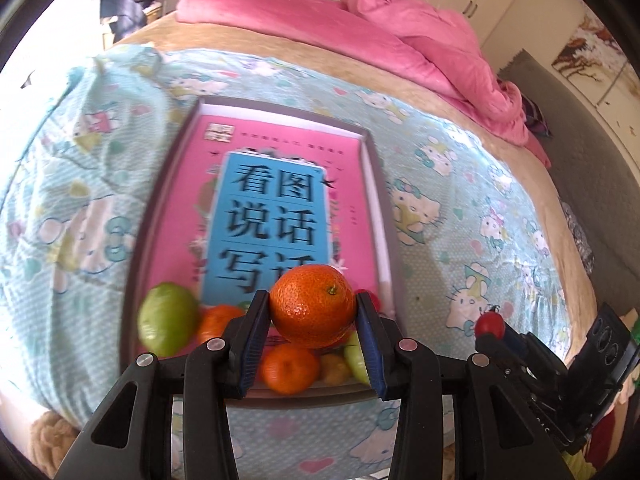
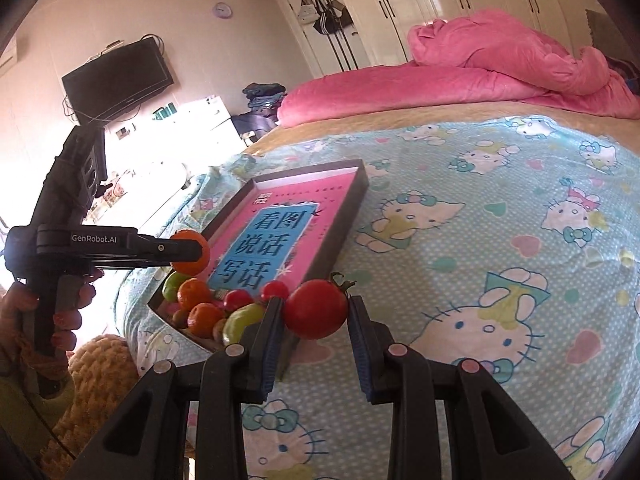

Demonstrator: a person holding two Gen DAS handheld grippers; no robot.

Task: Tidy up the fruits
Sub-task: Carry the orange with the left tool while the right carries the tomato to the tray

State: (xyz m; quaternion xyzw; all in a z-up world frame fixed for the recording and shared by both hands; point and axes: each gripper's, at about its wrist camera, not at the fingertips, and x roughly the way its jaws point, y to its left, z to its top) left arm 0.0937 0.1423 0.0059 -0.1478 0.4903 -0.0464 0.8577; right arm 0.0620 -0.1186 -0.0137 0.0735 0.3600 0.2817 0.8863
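Note:
My left gripper (image 1: pixel 313 312) is shut on an orange tangerine (image 1: pixel 312 306), held above the near end of a grey tray (image 1: pixel 138 216). The tray lies on the bed and holds a pink and blue book (image 1: pixel 276 216). At its near end lie a green fruit (image 1: pixel 168 318), other tangerines (image 1: pixel 290 368) and small green fruits (image 1: pixel 356 356). My right gripper (image 2: pixel 316 312) is shut on a red tomato (image 2: pixel 316 308), just right of the tray's near corner (image 2: pixel 352 200). In the right wrist view the left gripper (image 2: pixel 188 250) holds its tangerine (image 2: pixel 192 256) over the fruit pile (image 2: pixel 208 312).
A cartoon-cat sheet (image 2: pixel 500 280) covers the bed, with a rumpled pink blanket (image 2: pixel 480 72) at the far side. A person's hand (image 2: pixel 64 308) grips the left tool's handle. A television (image 2: pixel 118 78) hangs on the wall at the left, wardrobes (image 2: pixel 440 4) behind.

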